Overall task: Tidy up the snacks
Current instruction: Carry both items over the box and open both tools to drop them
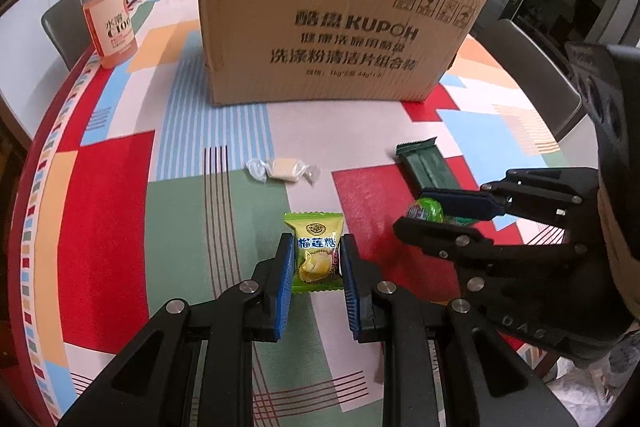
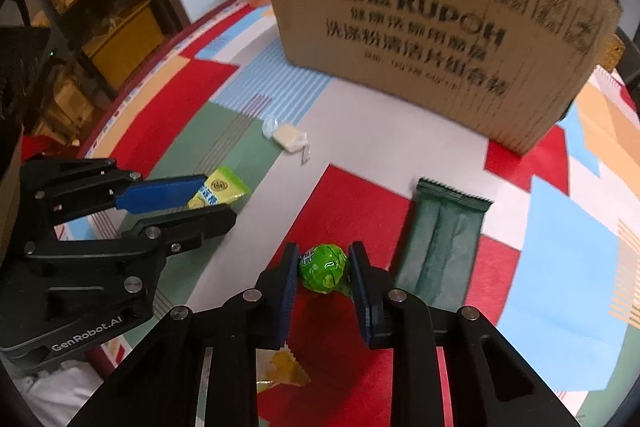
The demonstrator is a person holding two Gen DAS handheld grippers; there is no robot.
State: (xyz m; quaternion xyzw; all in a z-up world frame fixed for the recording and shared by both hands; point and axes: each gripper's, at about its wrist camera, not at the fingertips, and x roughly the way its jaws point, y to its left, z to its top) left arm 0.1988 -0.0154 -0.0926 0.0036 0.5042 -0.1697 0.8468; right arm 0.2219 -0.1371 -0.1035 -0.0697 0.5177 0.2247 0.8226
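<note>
My left gripper [image 1: 316,255] is shut on a yellow-green durian candy packet [image 1: 315,251], its blue pads pressing both sides; it also shows in the right wrist view [image 2: 218,191]. My right gripper [image 2: 324,267] is shut on a round green wrapped candy [image 2: 324,267], seen too in the left wrist view [image 1: 426,210]. A pale candy in a clear twist wrapper [image 1: 283,169] lies on the table ahead. A dark green snack bar [image 1: 428,169] lies to the right, beside the right gripper [image 2: 440,247]. A cardboard box [image 1: 332,27] stands behind them.
A colourful patterned tablecloth [image 1: 112,195] covers the round table. A bottle of pink drink [image 1: 106,11] stands at the far left. A yellow wrapper [image 2: 286,367] lies under the right gripper. Chairs and shelves surround the table.
</note>
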